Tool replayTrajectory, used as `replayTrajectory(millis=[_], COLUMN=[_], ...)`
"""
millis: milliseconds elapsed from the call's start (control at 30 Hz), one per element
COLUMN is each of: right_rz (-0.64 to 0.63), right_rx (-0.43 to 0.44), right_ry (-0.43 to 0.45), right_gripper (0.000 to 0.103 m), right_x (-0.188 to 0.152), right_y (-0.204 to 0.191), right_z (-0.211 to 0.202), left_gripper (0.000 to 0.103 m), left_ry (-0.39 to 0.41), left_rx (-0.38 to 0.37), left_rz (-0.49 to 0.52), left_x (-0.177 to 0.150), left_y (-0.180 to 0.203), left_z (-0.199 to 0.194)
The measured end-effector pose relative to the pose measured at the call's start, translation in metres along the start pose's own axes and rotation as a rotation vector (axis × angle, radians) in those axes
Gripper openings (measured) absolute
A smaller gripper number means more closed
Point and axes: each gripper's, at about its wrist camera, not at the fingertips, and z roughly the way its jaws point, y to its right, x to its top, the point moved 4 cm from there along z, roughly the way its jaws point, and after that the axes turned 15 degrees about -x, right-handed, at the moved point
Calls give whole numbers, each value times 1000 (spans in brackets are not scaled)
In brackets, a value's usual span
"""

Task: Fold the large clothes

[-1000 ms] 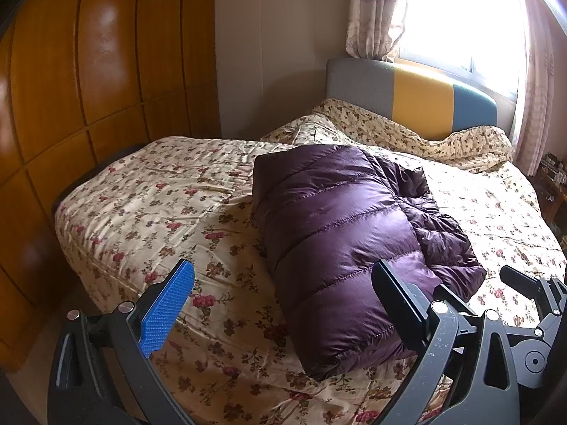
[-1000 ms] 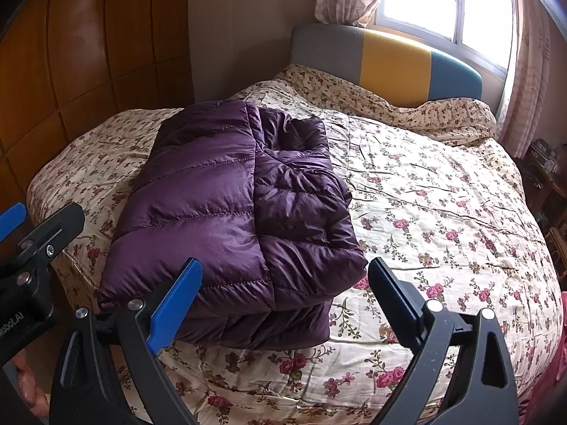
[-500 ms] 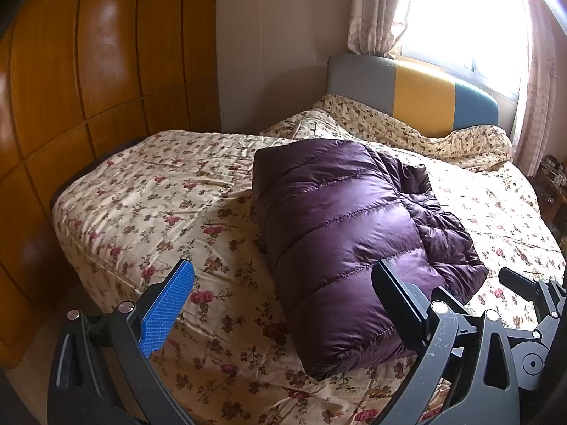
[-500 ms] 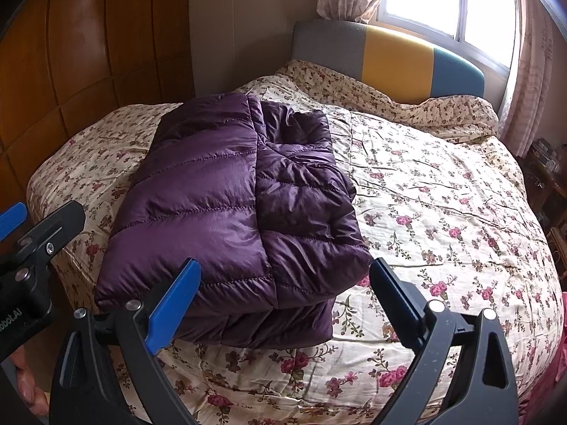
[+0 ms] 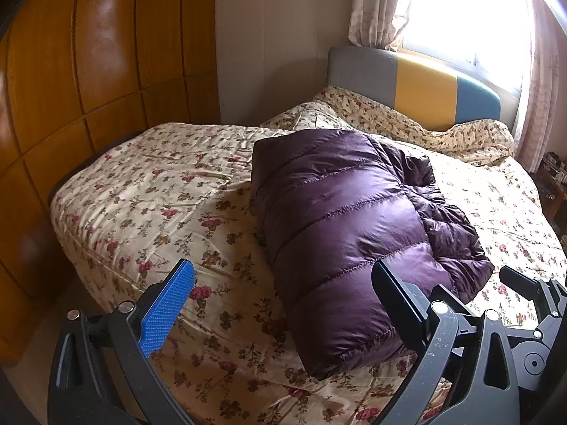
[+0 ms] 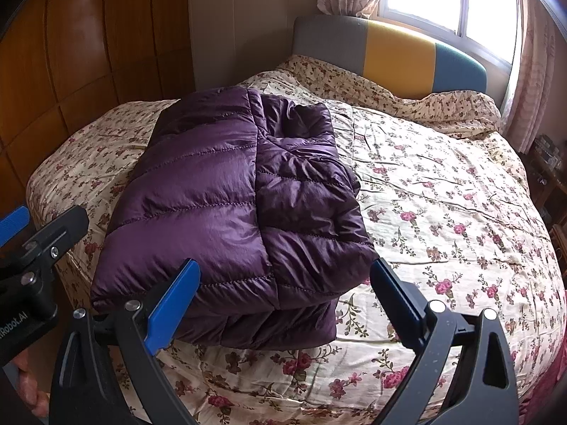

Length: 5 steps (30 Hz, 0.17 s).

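A purple quilted down jacket (image 5: 347,223) lies folded into a thick block on the floral bedspread (image 5: 170,191). It also shows in the right wrist view (image 6: 230,205), left of the bed's middle. My left gripper (image 5: 283,304) is open and empty, held above the bed's near edge, just short of the jacket's near left corner. My right gripper (image 6: 283,301) is open and empty, held just short of the jacket's near edge. The left gripper shows at the left edge of the right wrist view (image 6: 39,237).
A wooden panelled wardrobe (image 5: 71,88) stands close along the bed's left side. A grey, yellow and blue headboard (image 6: 389,56) and a curtained window (image 6: 450,0) are at the far end. A cluttered bedside stand (image 6: 547,163) sits at the right.
Both grippers have drawn back and risen slightly from the jacket. The jacket has not moved. Both stay open.
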Motion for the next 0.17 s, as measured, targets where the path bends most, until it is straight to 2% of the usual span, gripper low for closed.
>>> replayTrajectory(millis=[167], right_rz=[1], right_rx=[3], right_ry=[-3], right_gripper=[96], right_x=[0], right_y=[-1], right_z=[1], left_gripper=[99], left_ry=[-9], left_rx=[-1], left_rz=[1], left_x=[-1], left_y=[0], left_z=[3])
